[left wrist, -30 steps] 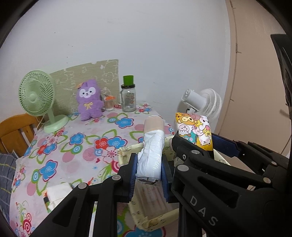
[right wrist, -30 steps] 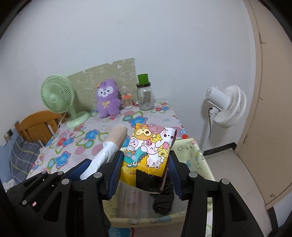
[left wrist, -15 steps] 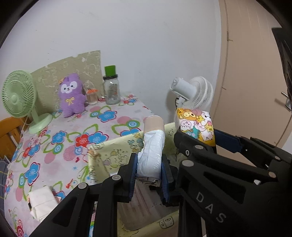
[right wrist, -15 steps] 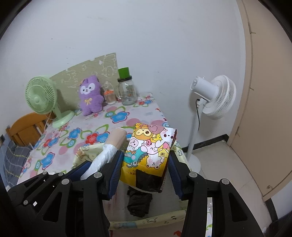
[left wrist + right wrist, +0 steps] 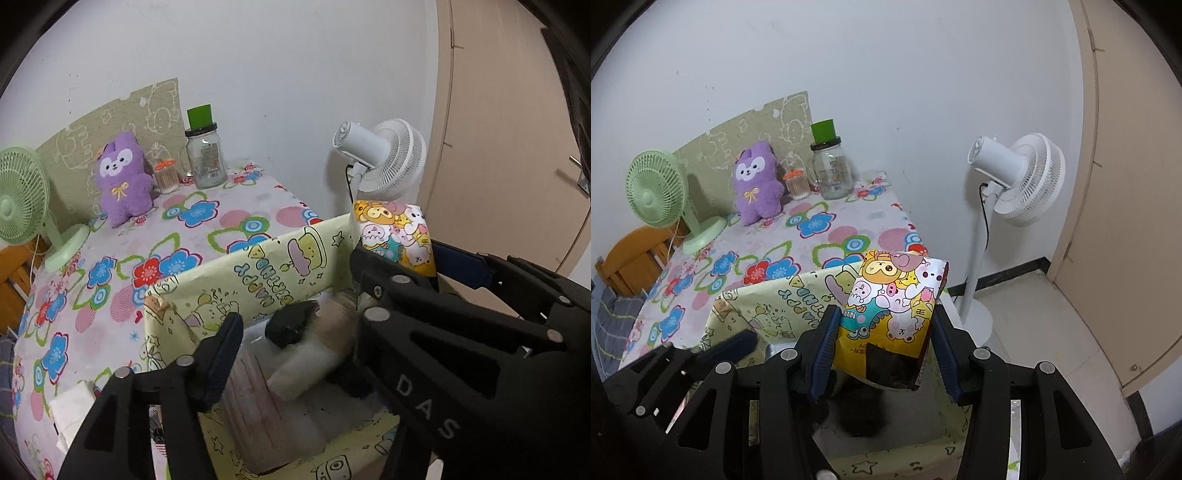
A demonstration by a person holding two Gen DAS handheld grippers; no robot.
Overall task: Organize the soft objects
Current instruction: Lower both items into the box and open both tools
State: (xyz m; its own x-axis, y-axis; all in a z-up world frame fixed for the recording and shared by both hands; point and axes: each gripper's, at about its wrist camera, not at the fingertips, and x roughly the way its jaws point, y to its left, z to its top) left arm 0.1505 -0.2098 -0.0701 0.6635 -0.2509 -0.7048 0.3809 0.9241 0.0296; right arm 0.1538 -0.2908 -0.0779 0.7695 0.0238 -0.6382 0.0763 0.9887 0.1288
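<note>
A pale yellow cartoon-print box stands at the table's near right edge; it also shows in the right wrist view. My left gripper is open above the box. The plastic-wrapped beige roll lies blurred inside the box, beside a dark cloth. My right gripper is shut on a colourful cartoon packet and holds it over the box's right side; the packet also shows in the left wrist view. A purple plush toy sits at the table's back.
The floral-cloth table holds a green desk fan, a glass jar with green lid, a small orange-topped jar and a white tissue pack. A white standing fan and a beige door are to the right.
My left gripper has opened and the wrapped roll has dropped from it into the box. Both grippers have moved forward and lower over the box. The right gripper still holds the packet.
</note>
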